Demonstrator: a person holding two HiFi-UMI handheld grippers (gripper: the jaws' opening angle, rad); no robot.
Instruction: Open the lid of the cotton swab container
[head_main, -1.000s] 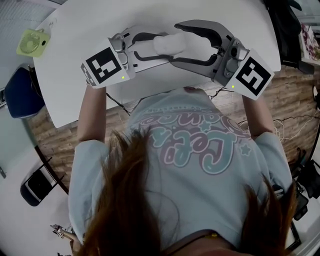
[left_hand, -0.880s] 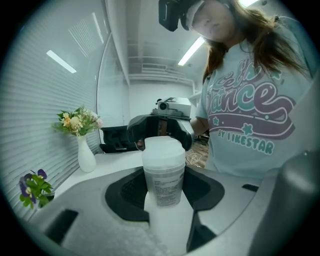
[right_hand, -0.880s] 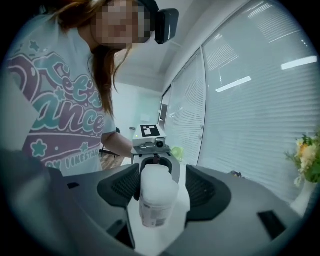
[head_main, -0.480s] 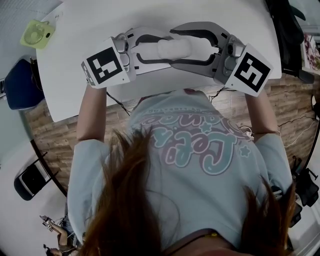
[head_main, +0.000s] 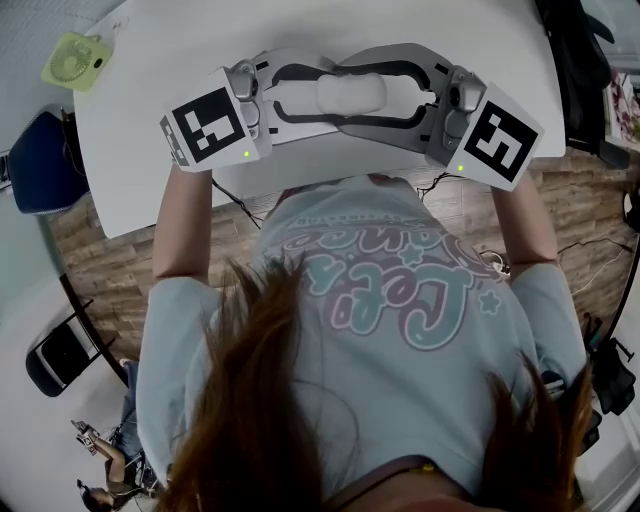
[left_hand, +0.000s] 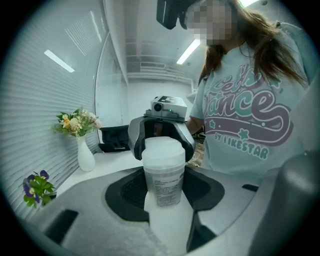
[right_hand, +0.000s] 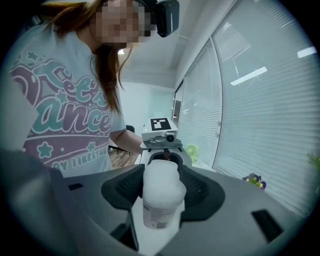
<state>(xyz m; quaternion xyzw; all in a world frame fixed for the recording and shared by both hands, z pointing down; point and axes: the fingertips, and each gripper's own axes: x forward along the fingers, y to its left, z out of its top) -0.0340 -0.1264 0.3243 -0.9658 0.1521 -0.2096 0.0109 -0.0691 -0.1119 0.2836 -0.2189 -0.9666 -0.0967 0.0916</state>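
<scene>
Over the white counter (head_main: 150, 140), the cotton swab container (head_main: 350, 93) hangs clamped: left gripper (left_hand: 165, 187) on its body, right gripper (right_hand: 161, 192), jaws just closing, on the lid (left_hand: 162, 149). Blinds (right_hand: 260, 100), a flower vase (left_hand: 85, 156) and a green fan (head_main: 75, 60) stand nearby.

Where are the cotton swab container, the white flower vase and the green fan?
cotton swab container (left_hand: 166, 187): left gripper view, on its printed label.
white flower vase (left_hand: 86, 159): left gripper view, on its belly.
green fan (head_main: 70, 62): head view, on its round grille.

Short-sleeved T-shirt (head_main: 400, 400), perhaps pale blue, with pastel lettering
</scene>
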